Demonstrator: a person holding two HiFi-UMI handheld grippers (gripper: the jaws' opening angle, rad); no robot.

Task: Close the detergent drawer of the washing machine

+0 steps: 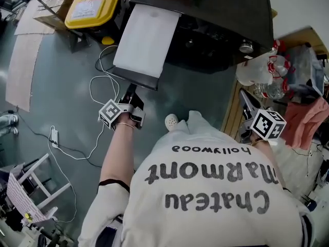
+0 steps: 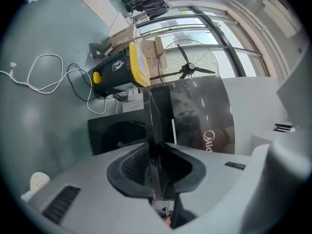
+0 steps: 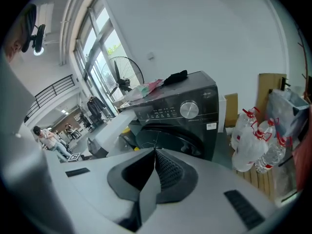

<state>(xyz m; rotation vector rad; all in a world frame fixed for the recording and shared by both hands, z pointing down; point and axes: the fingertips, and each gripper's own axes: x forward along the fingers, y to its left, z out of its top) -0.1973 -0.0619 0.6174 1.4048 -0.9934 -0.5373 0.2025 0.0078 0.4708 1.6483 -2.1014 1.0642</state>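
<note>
The dark washing machine (image 1: 216,30) stands at the top of the head view. Its detergent drawer (image 1: 145,39) is pulled out toward me, a long pale tray with a dark front panel (image 1: 134,80). My left gripper (image 1: 129,103) is at that front, and in the left gripper view the thin dark panel (image 2: 161,113) runs up between the jaws of the left gripper (image 2: 157,147), whose pads close on it. My right gripper (image 1: 258,126) hangs apart at the right of the machine, and the right gripper view shows the right gripper (image 3: 155,151) shut and empty, facing the machine (image 3: 185,113).
A yellow box (image 1: 92,6) and white cables (image 1: 97,89) lie on the floor left of the drawer. Water bottles (image 1: 264,76) and a wooden board stand right of the machine. A fan (image 2: 187,67) stands behind, and a white rack (image 1: 31,187) is at the lower left.
</note>
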